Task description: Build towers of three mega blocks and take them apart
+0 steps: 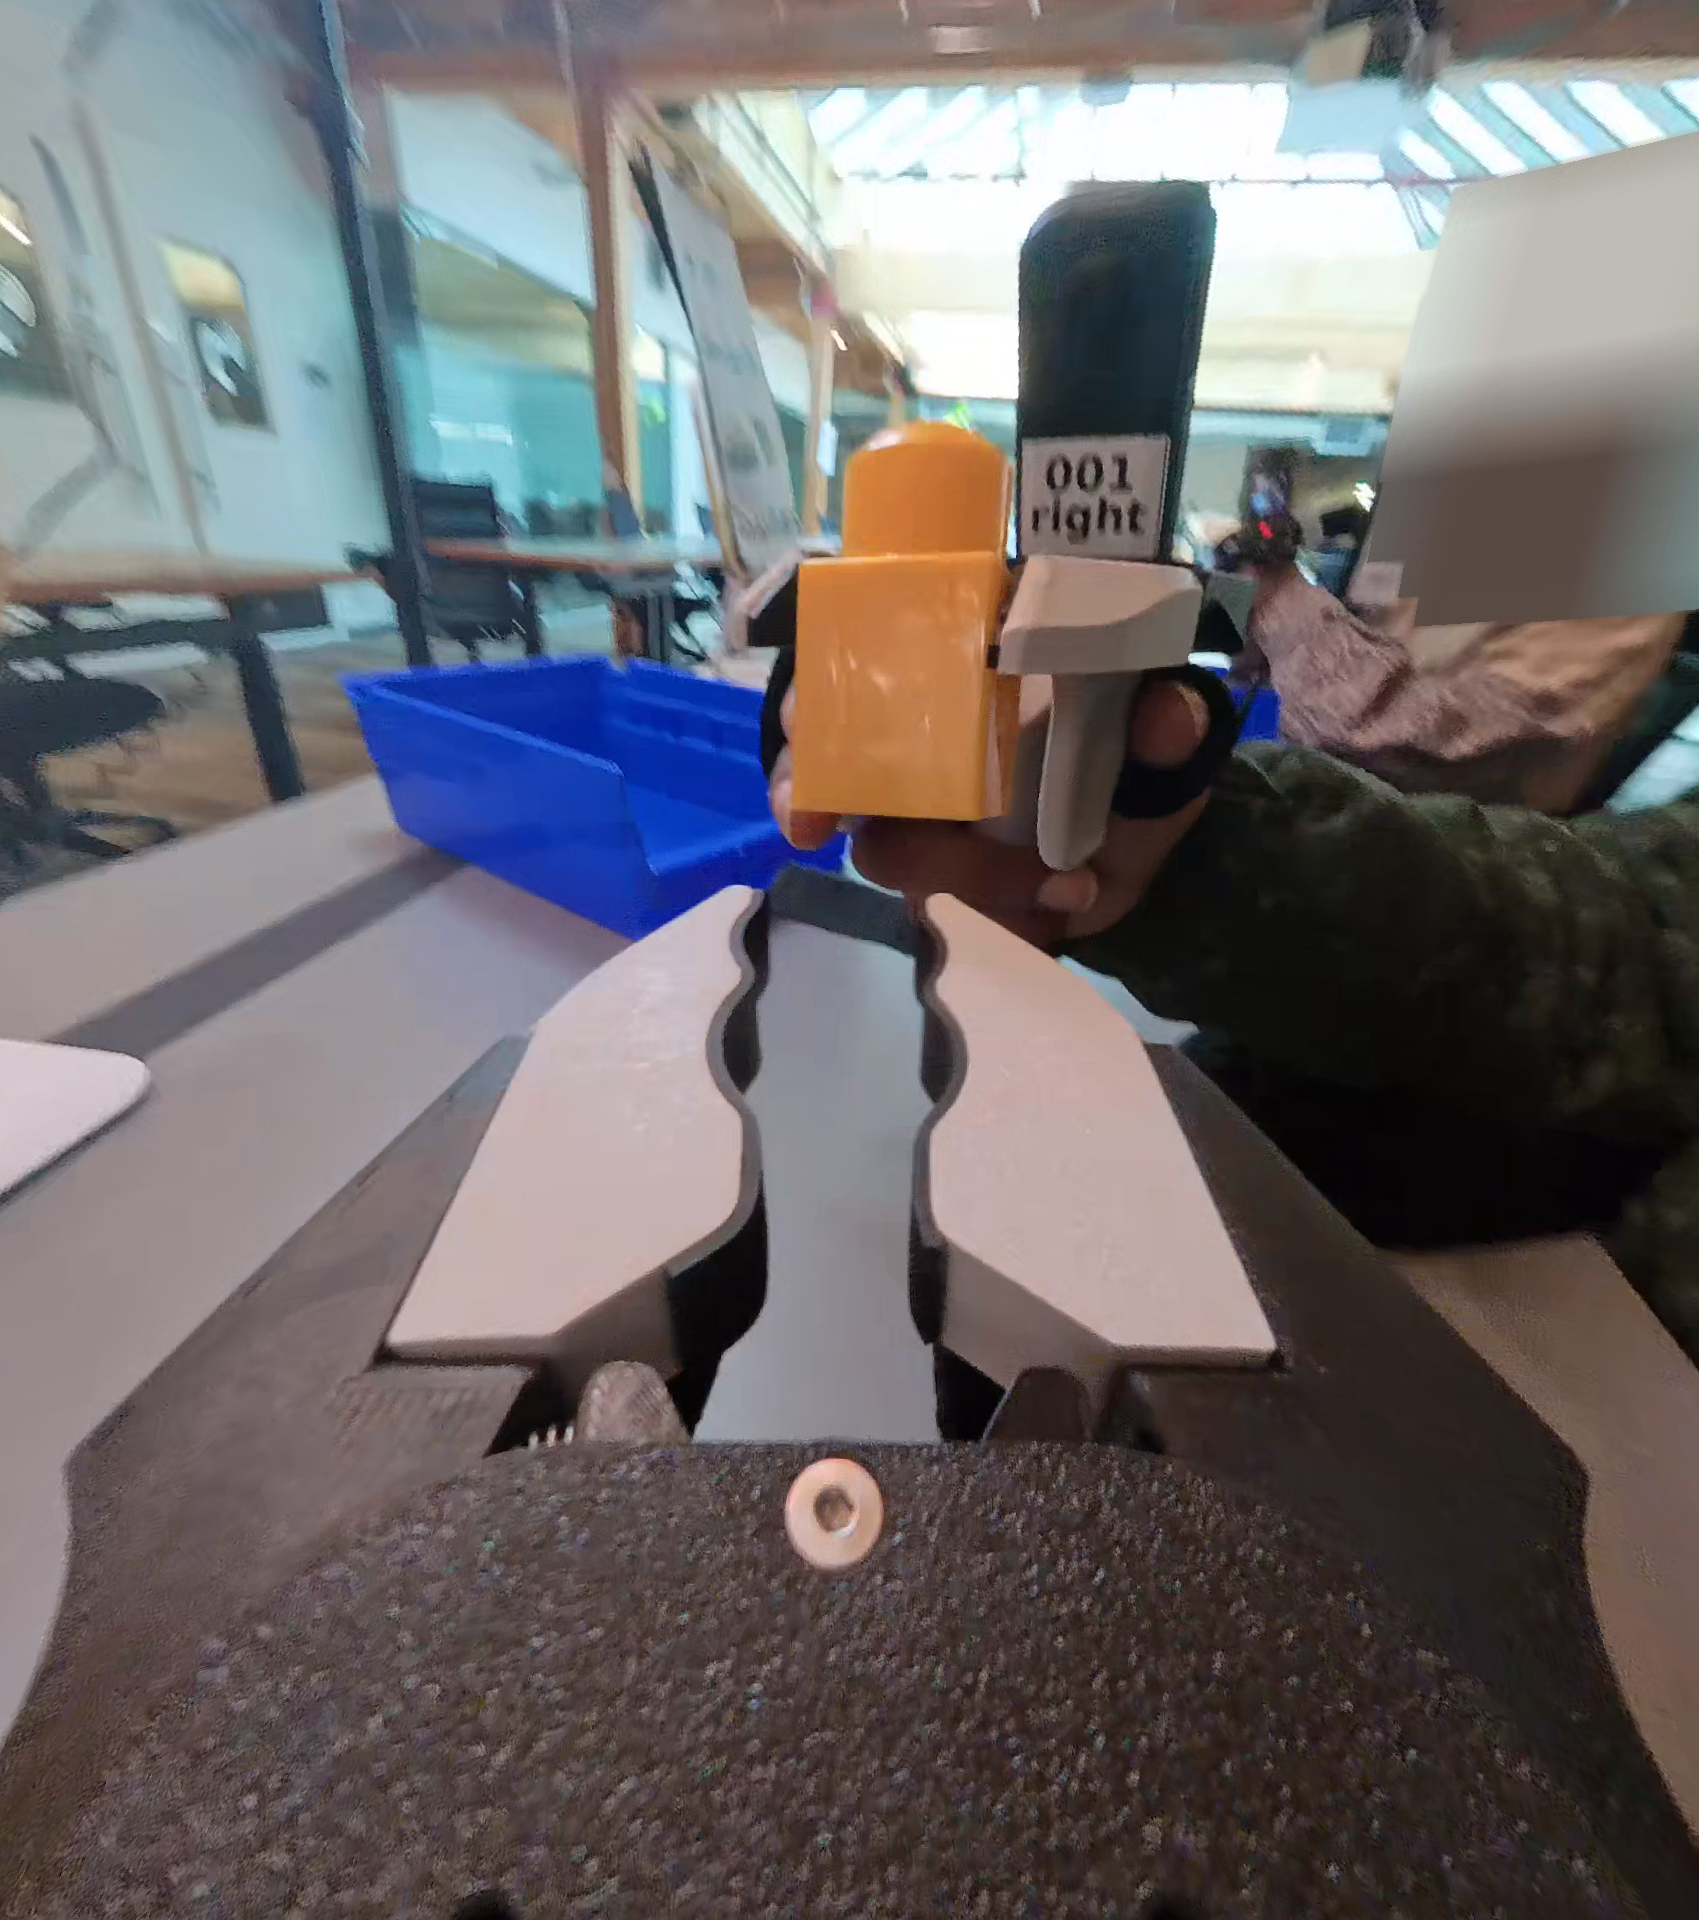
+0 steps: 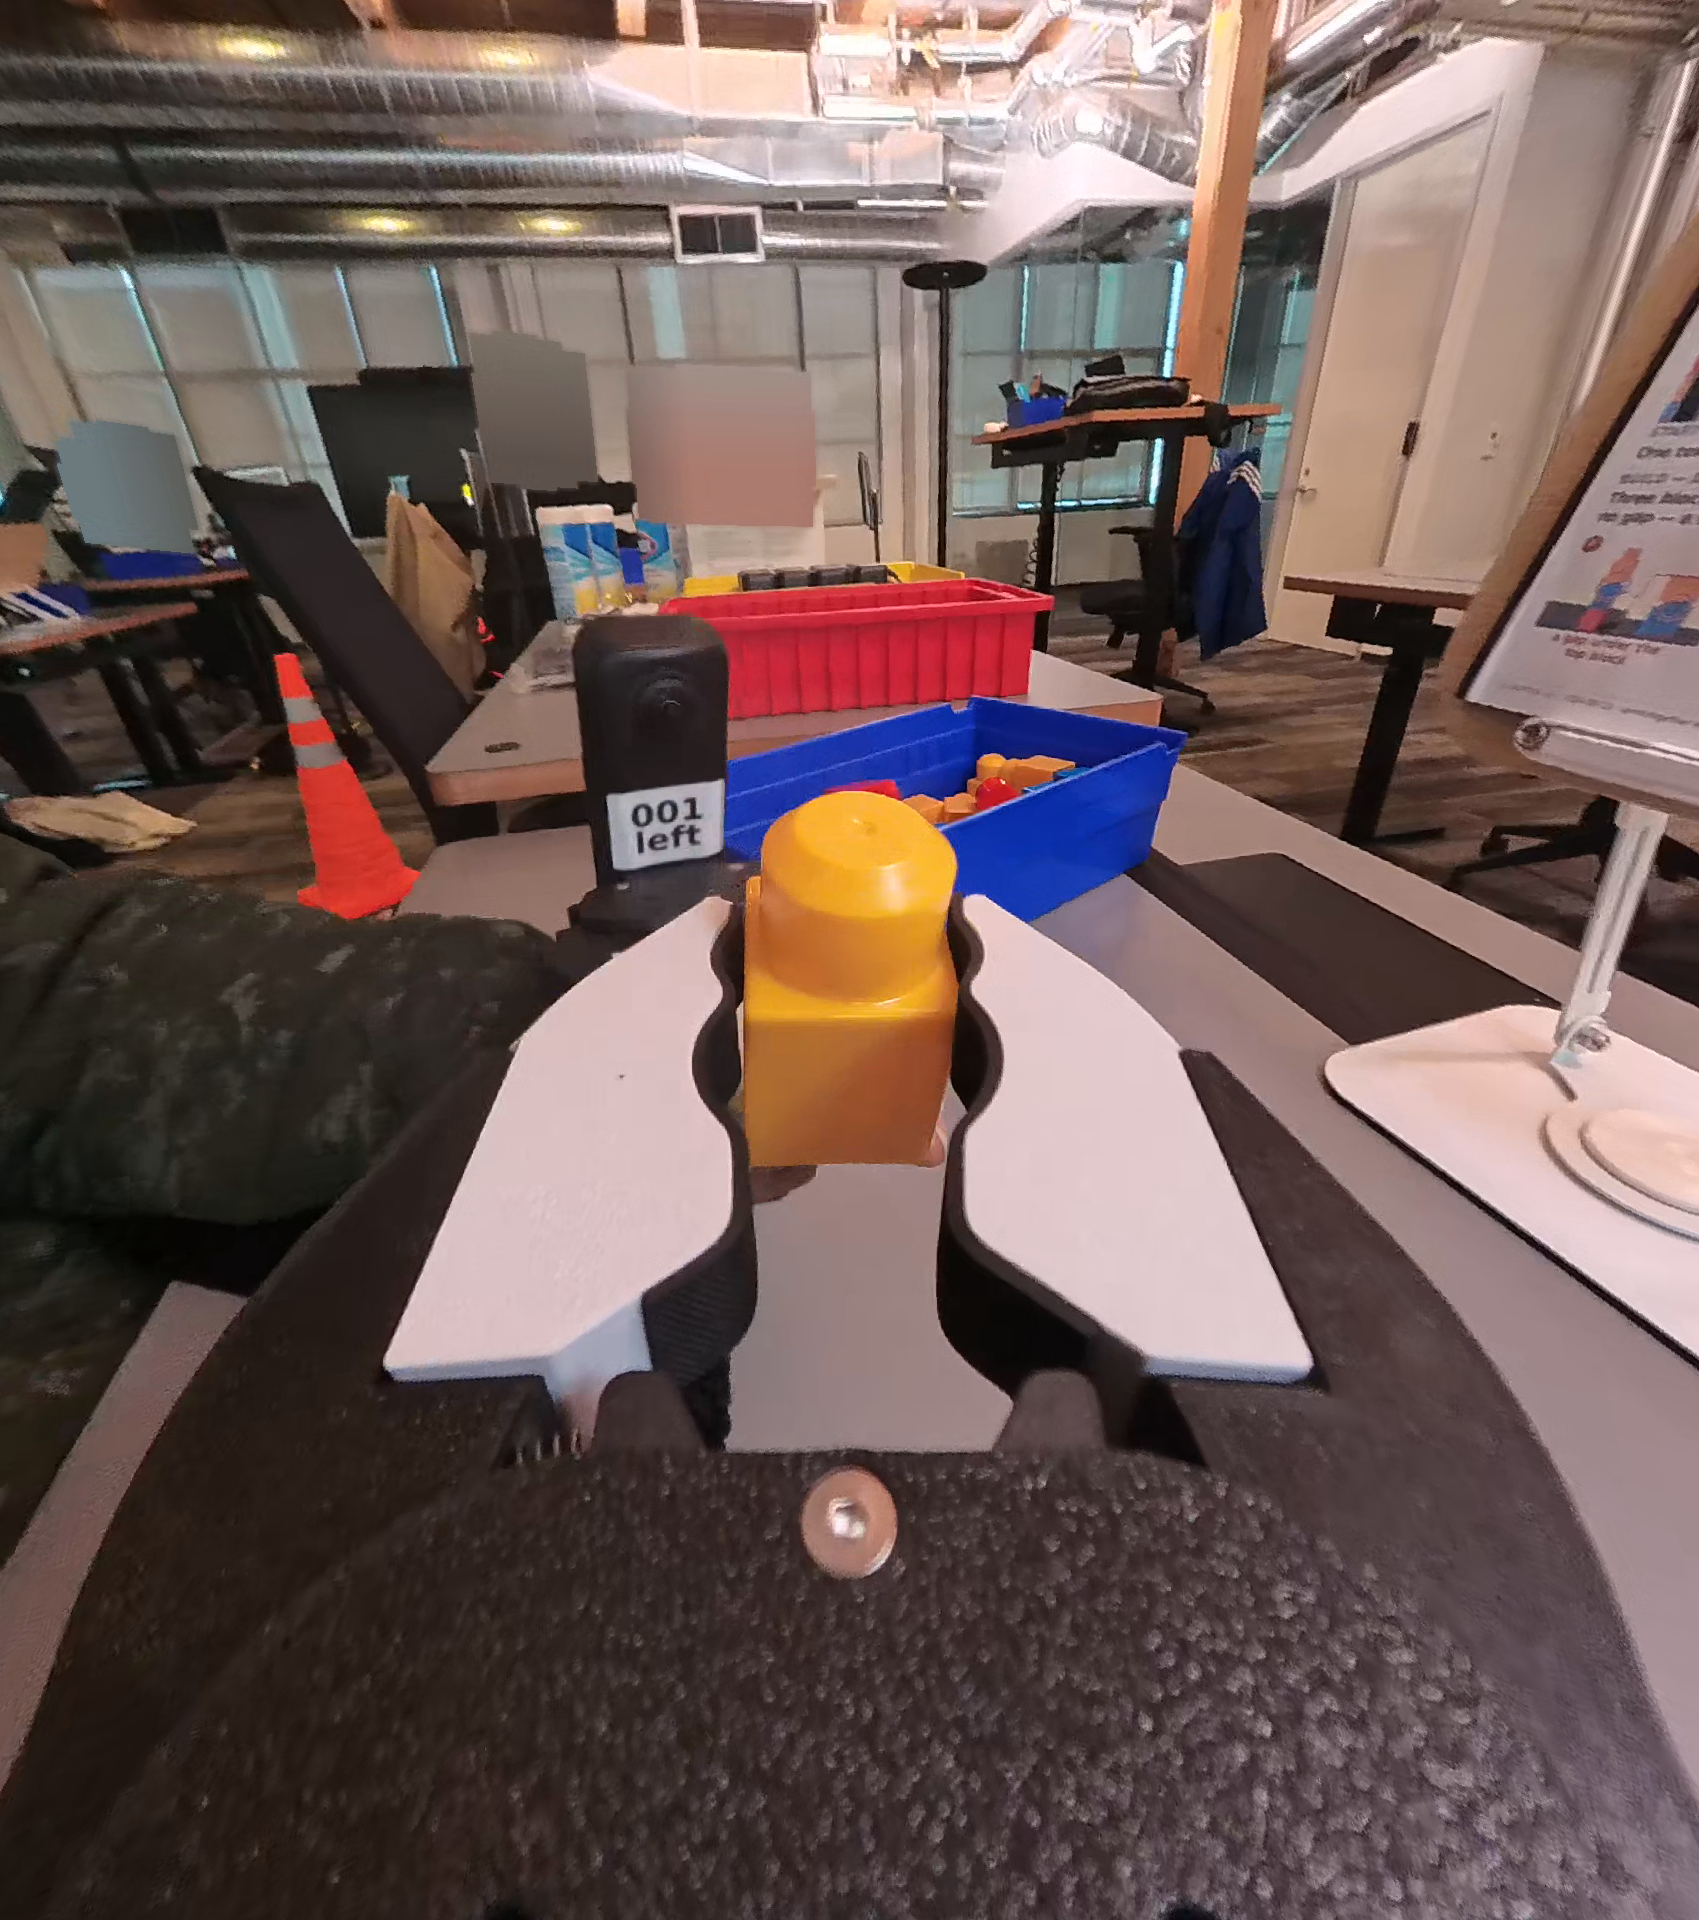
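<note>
My right gripper (image 2: 847, 935) is shut on a single-stud orange mega block (image 2: 850, 1039), held upright above the grey table (image 2: 1292, 1018). The left wrist view shows the same orange block (image 1: 892, 686) straight ahead and higher, with the right gripper's black camera housing (image 1: 1110, 312) and a gloved hand (image 1: 1136, 748) behind it. My left gripper (image 1: 840, 914) is open and empty, its fingers a narrow gap apart, low over the table and just short of the block. The left gripper's camera housing (image 2: 653, 727) shows behind the block in the right wrist view.
A blue bin (image 2: 1063, 821) with several loose blocks stands on the table behind the grippers; it also shows in the left wrist view (image 1: 554, 769). A white stand base (image 2: 1510, 1122) with an instruction sheet (image 2: 1655, 499) is at right. A red bin (image 2: 866, 644) sits farther back. Green sleeves (image 2: 149, 1039) are at left. Spacing between my two grippers at the tips: around 5 cm.
</note>
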`<state>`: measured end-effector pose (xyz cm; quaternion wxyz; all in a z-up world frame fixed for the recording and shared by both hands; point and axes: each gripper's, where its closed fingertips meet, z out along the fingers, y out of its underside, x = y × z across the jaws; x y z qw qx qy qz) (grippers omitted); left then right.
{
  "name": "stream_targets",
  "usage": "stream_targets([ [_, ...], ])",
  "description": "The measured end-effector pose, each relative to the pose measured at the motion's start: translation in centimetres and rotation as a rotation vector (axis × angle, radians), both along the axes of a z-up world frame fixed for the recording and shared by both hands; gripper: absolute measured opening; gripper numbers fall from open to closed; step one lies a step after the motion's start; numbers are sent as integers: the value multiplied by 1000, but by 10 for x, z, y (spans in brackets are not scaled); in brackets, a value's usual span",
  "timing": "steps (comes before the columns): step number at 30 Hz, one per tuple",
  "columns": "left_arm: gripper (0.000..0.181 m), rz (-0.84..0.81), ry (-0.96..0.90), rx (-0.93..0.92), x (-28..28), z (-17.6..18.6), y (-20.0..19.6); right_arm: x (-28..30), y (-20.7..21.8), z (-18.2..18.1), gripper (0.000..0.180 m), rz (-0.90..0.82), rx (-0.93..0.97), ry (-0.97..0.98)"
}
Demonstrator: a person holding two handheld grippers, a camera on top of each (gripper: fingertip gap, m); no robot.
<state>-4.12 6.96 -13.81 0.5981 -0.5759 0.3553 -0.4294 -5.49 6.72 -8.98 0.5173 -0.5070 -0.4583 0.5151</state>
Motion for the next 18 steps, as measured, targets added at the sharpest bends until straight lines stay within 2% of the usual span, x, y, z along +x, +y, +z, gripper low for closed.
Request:
stream_targets([
  [2,37,-86,54,-56,3,-11,1,-2,8,-11,38,-21,-5,-28],
  [5,38,-141,108,-62,4,-24,6,-10,15,-31,38,2,-50,-48],
  [8,36,-131,88,-111,1,-34,13,-17,22,-40,37,40,-88,-51],
  [11,35,-101,39,-163,-5,-38,13,-24,19,-46,37,76,-43,-111],
  [18,33,-45,195,-47,8,-38,3,-17,4,-44,37,104,-3,-129],
])
